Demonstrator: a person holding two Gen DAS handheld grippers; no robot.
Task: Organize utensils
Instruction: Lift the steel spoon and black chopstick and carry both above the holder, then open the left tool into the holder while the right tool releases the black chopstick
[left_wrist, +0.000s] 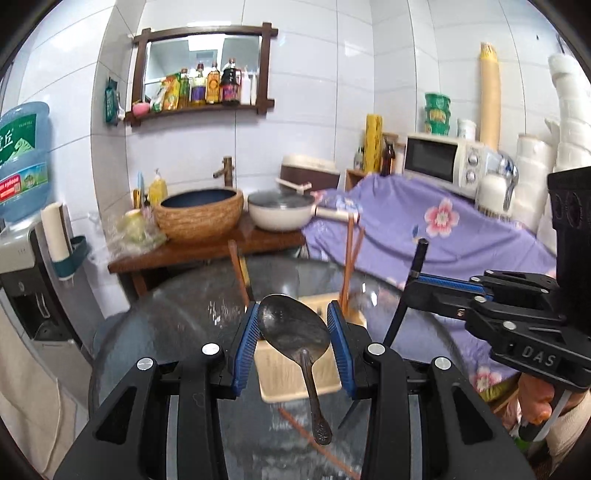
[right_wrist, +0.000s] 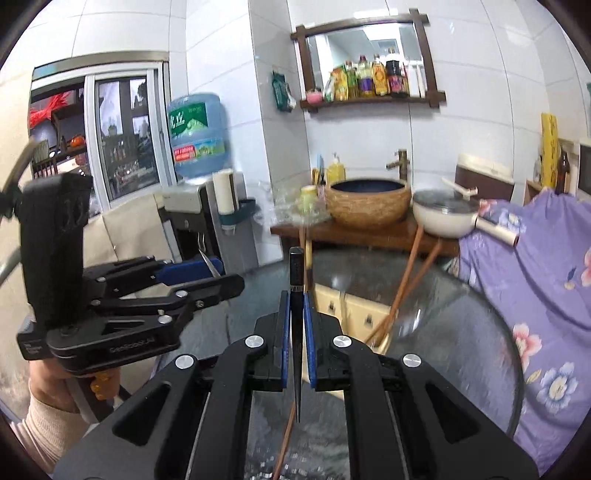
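My left gripper (left_wrist: 291, 314) is shut on a dark metal spoon (left_wrist: 295, 332), bowl up between the blue pads, handle hanging down, held above a cream utensil box (left_wrist: 295, 376) on the round glass table (left_wrist: 184, 314). My right gripper (right_wrist: 296, 299) is shut on a black chopstick (right_wrist: 296, 295), upright, its tip pointing down. The right gripper also shows in the left wrist view (left_wrist: 439, 286), to the right of the box. Brown wooden chopsticks (left_wrist: 349, 258) stand in the box (right_wrist: 354, 314). Another brown chopstick (left_wrist: 314, 439) lies on the glass.
A wooden stand (left_wrist: 207, 247) behind the table holds a woven basin (left_wrist: 201, 214) and a white pan (left_wrist: 280, 210). A purple floral cloth (left_wrist: 443, 229) covers the counter on the right, with a microwave (left_wrist: 443, 162). A water dispenser (left_wrist: 26, 236) stands at the left.
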